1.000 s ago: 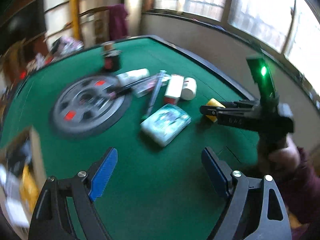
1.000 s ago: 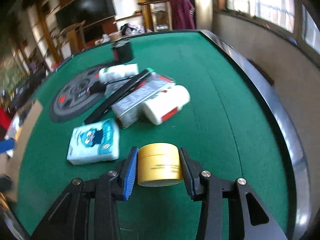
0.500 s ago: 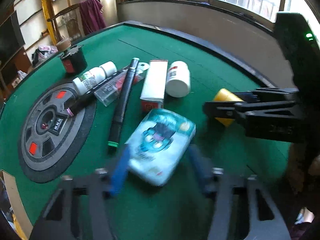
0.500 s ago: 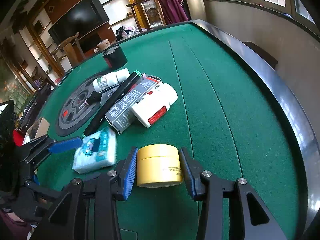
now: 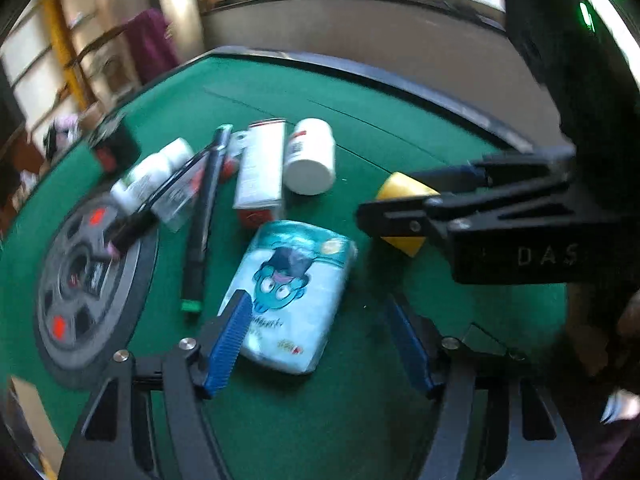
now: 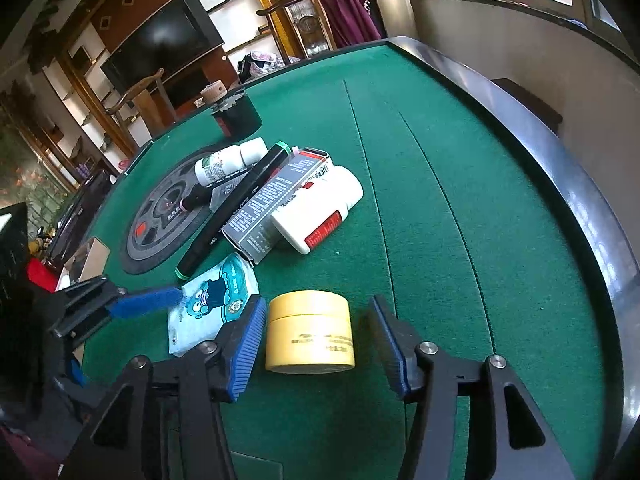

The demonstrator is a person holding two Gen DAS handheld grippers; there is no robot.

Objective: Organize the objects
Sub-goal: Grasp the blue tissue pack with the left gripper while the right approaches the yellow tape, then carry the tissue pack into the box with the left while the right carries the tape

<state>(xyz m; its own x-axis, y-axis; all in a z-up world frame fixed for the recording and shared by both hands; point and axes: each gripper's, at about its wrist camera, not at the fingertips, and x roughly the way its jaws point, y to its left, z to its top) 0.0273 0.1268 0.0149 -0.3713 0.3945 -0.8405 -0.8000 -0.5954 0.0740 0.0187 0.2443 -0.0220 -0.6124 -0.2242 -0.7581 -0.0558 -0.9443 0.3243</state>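
Yellow jar [image 6: 309,332] | squat, lidded, upright | right gripper [image 6: 320,354] fingers just opened, clear of it

Each fisheye camera rides on its own gripper, looking forward and steeply down along the blue-padded fingers at the green felt table [image 6: 440,208] from close above. The left wrist view faces the window wall; the right wrist view faces the shelves and dark television. Both share the pale blue cartoon-printed tissue pack [image 5: 292,292] [image 6: 212,312], the squat yellow jar [image 5: 400,196] [image 6: 310,332] and the cluster of bottles and boxes behind them, and each view catches the other gripper at its edge.
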